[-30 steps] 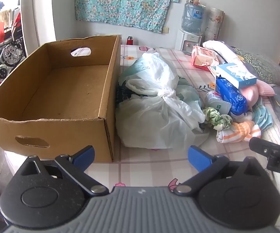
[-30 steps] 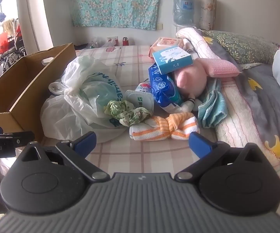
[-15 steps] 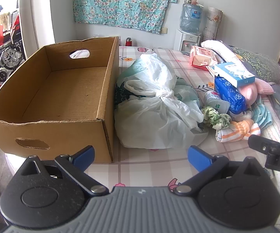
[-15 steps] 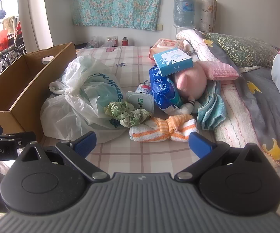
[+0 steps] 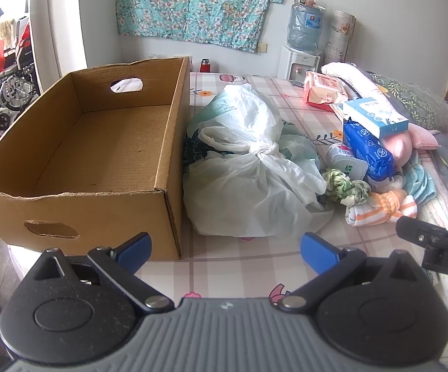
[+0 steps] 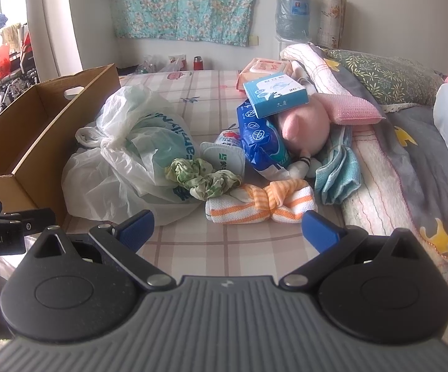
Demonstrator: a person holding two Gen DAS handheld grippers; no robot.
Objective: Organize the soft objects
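Item: knotted striped towel (image 6: 259, 203), on the bedspread just ahead of my right gripper (image 6: 227, 229), touching the green cloth bundle (image 6: 203, 176).
Handling, by my guess: light, limp, squashy; best pinched at the central knot.
Both my grippers, left (image 5: 225, 248) included: fingers apart, holding nothing.
Destination: cardboard box (image 5: 168, 214), bare.

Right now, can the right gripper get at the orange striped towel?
Probably yes. The right gripper is open, and the towel lies just ahead between its fingers on the bed. Nothing sits on it; only the green cloth touches its far left edge.
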